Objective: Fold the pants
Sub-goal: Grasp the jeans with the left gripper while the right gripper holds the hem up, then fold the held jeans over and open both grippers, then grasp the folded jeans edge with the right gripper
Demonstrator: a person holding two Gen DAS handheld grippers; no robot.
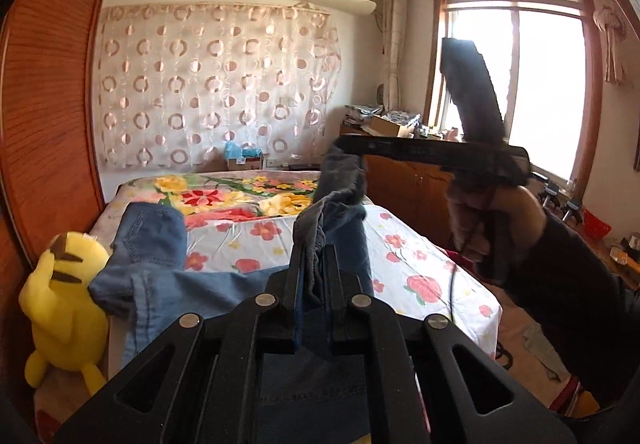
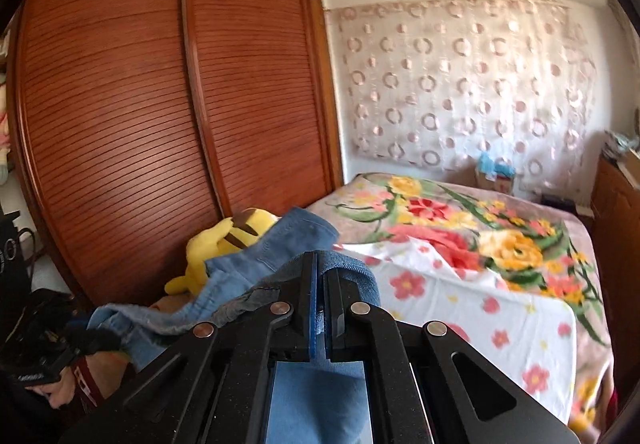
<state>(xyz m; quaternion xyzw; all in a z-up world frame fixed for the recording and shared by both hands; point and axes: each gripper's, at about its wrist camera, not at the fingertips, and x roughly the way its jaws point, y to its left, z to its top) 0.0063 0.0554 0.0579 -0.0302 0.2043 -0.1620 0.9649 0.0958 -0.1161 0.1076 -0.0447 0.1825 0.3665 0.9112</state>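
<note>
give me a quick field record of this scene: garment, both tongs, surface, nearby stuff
garment: blue denim pants, lifted by the waistband
left tongs: shut on the pants
right tongs: shut on the pants
surface: bed with white floral sheet
nearby: yellow plush toy at the bed's edge, beside the pants; brown slatted wooden wardrobe behind

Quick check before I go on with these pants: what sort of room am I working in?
A home bedroom, most likely. A bed with floral bedding fills the middle, a tall wooden wardrobe stands beside it, and a yellow plush toy sits at the bed's edge next to the blue pants.
</note>
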